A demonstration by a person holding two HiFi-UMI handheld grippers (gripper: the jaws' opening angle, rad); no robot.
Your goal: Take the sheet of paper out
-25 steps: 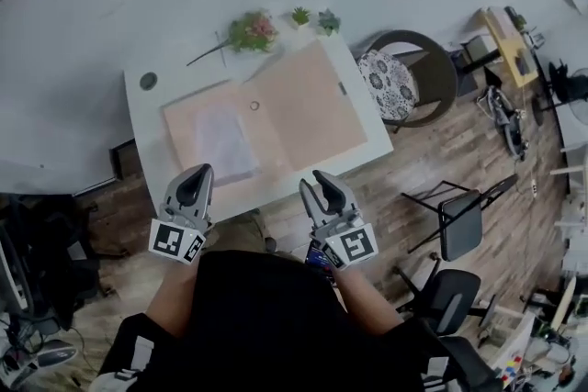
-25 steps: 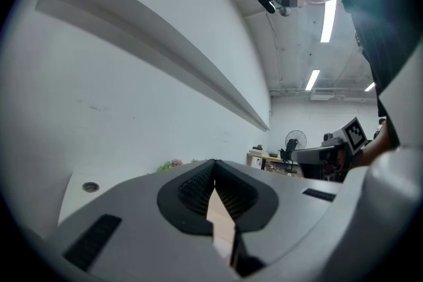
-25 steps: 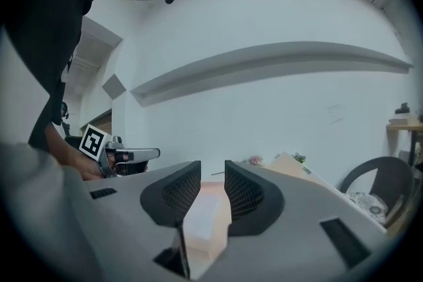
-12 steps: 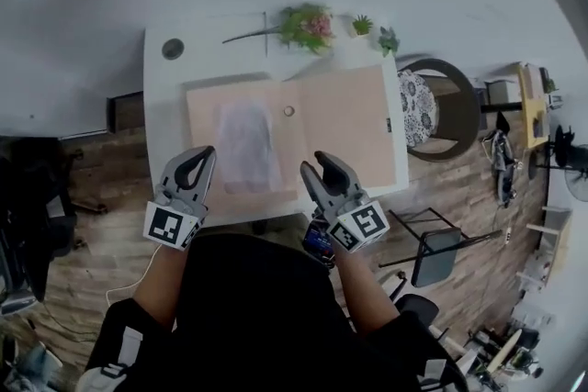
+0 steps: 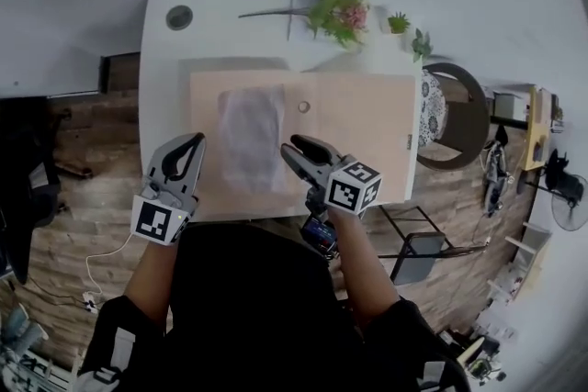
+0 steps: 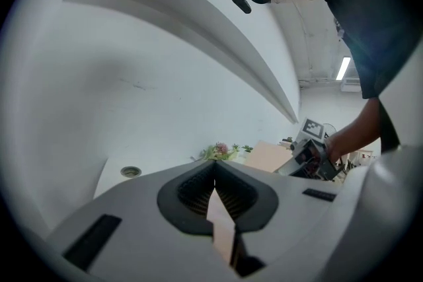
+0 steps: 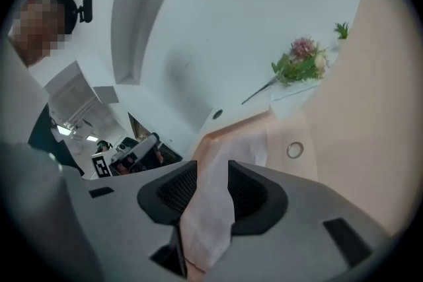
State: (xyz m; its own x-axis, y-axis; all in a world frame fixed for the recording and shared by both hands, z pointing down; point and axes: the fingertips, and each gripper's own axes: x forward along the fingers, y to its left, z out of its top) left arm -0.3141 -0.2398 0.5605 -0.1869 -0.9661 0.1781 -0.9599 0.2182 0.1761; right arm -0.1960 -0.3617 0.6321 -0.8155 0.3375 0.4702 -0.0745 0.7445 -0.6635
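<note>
Paper sheet point(image 5: 250, 138) is lying in the folder point(image 5: 358, 119) (not yet out); we're aiming the right gripper point(image 5: 288, 146), jaws just opening, empty; left gripper point(image 5: 193, 140) staying out, jaws clenched.

No words, numbers or brand names readable anywhere. Only signs: black-and-white square code patterns.
- On left marker cube point(image 5: 158, 222) of left tool point(image 5: 190, 142), near-left of sheet of paper point(image 5: 250, 138).
- On right marker cube point(image 5: 352, 187) of right tool point(image 5: 292, 149), near-right of sheet.

Patterns only, no letters. Sheet surface too blurred to read.
</note>
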